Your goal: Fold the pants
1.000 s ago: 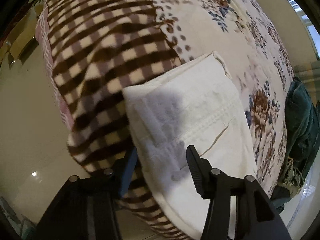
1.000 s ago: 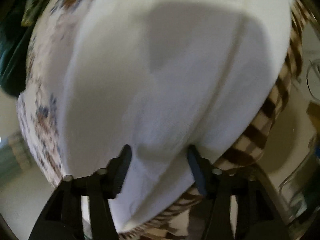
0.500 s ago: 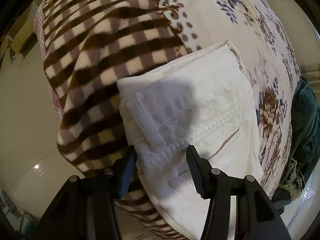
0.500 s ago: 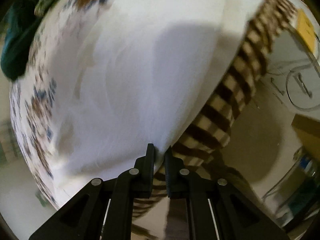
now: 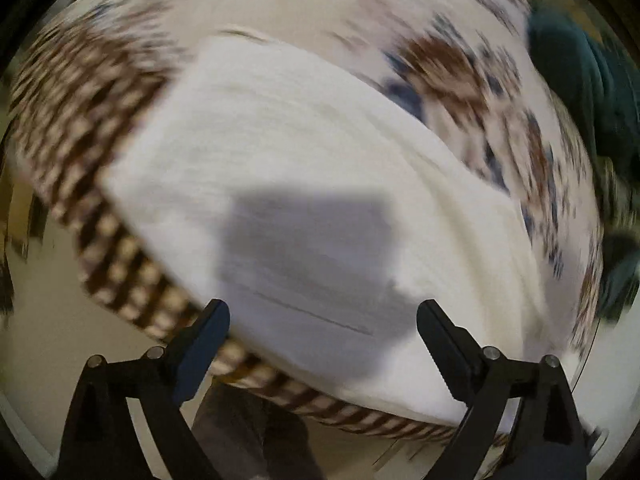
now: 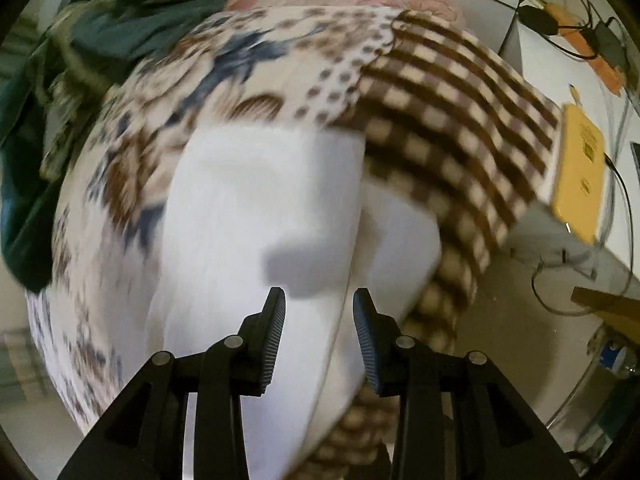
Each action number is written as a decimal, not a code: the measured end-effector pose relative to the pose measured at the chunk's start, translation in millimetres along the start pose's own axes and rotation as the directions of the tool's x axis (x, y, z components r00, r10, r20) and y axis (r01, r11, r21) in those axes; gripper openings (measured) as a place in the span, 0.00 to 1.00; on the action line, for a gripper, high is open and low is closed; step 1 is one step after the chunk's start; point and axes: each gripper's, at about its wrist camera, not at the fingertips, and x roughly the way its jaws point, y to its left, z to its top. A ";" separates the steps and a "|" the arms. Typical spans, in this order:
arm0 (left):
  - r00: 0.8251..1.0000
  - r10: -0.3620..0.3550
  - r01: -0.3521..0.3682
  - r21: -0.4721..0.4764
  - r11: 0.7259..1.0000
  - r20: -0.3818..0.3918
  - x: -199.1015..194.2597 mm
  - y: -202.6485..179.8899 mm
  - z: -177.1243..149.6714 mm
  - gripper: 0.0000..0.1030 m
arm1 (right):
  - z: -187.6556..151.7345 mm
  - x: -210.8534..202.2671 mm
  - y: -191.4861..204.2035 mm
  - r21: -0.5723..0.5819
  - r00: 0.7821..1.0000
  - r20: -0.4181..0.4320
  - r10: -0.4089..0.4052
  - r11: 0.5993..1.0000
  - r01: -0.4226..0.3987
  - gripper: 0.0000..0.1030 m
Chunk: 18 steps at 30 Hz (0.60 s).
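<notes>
Now both sets of jaws have just been opening: left gripper wide, right gripper narrower, seemingly empty above folded white pants near the blanket edge.

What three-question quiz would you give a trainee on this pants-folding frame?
1. True or false: the left claw grips the white pants.
2. What colour is the heap of cloth beside the blanket? A red, B dark green, C black.
3. What casts the grey patch on the pants under the right claw?

Key: 1 false, both claws hang open above the cloth, jaws just opened. 2 B. 3 Likely the claw's own shadow.
</notes>
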 end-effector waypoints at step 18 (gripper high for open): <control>0.985 0.165 -0.147 0.236 0.961 -0.059 62.3 -62.8 -20.3 0.93 | 4.9 -6.9 -48.5 0.012 0.999 -0.021 -0.028 1.000 0.028 0.30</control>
